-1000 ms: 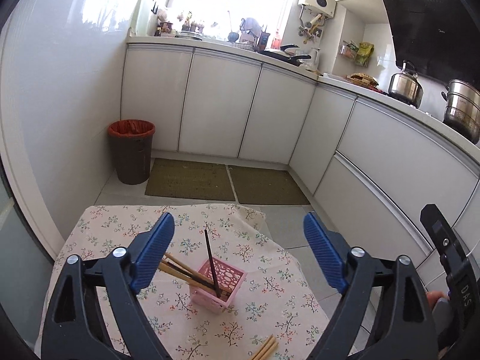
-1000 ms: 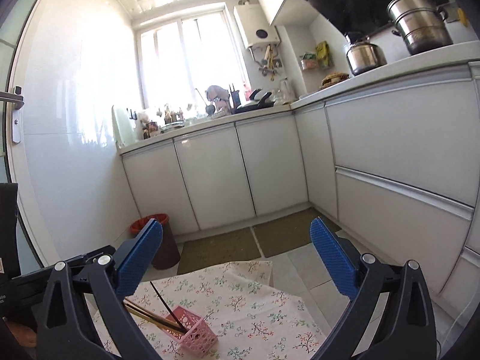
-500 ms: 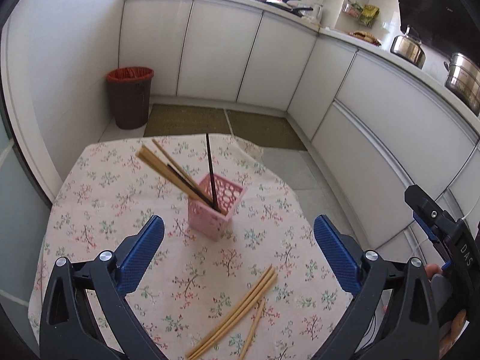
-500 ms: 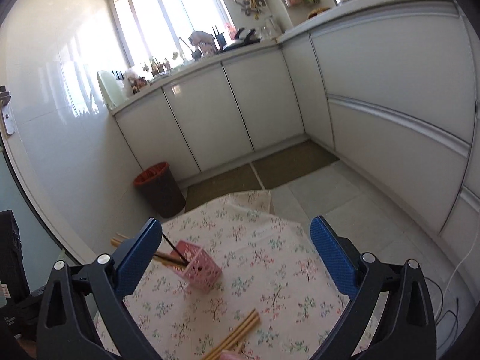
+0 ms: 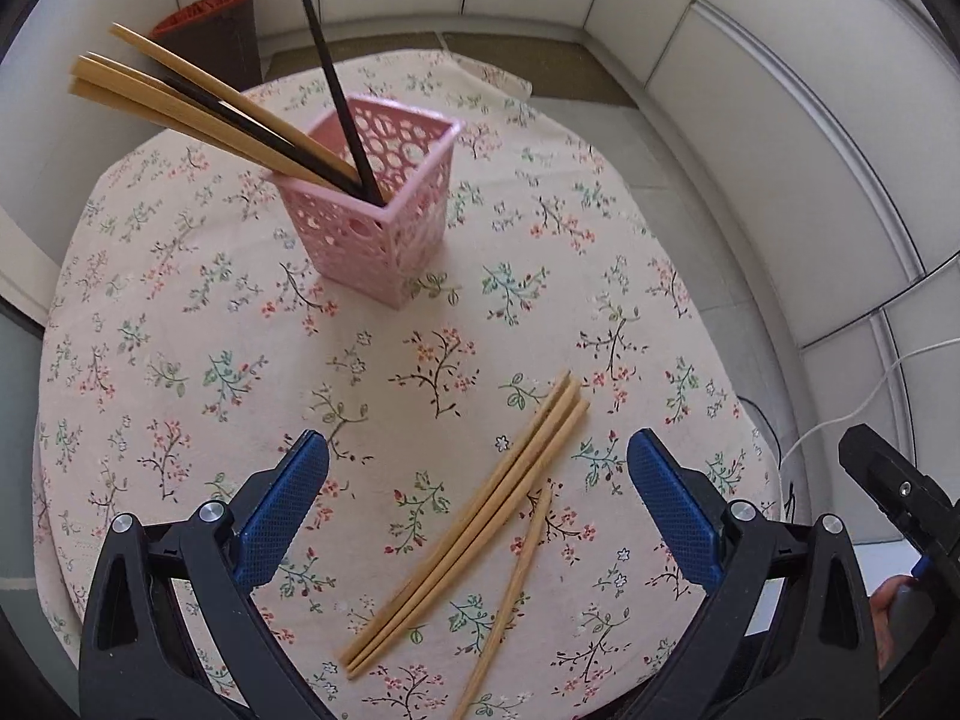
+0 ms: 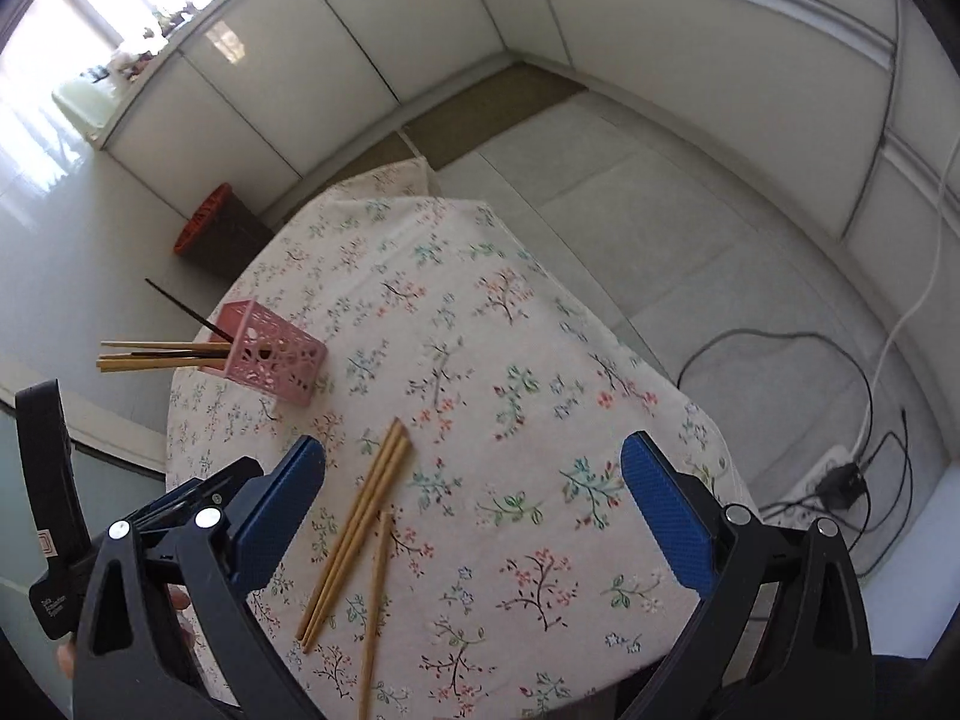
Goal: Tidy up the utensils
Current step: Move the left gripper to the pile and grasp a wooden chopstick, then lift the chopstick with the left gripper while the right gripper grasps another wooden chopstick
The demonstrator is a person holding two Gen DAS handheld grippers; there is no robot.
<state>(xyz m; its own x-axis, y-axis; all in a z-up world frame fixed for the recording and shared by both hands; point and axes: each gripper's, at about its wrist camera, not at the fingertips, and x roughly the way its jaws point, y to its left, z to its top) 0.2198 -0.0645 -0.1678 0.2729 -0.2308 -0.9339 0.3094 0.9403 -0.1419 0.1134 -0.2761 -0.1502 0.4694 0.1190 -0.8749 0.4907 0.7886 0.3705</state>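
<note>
Both views have tipped down onto the table, bringing loose chopsticks into lower centre between the left claw, spread and empty like the right claw, ready to go into the pink holder at upper left.

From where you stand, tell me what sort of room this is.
Most likely a home kitchen: white base cabinets line the walls, a bin stands on the floor, and chopsticks fill a pink holder on a floral-clothed table.

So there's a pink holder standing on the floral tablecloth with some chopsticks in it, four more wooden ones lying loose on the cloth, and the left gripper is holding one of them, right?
Not quite. The left gripper is open and holds nothing, as the left wrist view shows. The pink holder and the four loose wooden chopsticks on the tablecloth are as you said.
</note>
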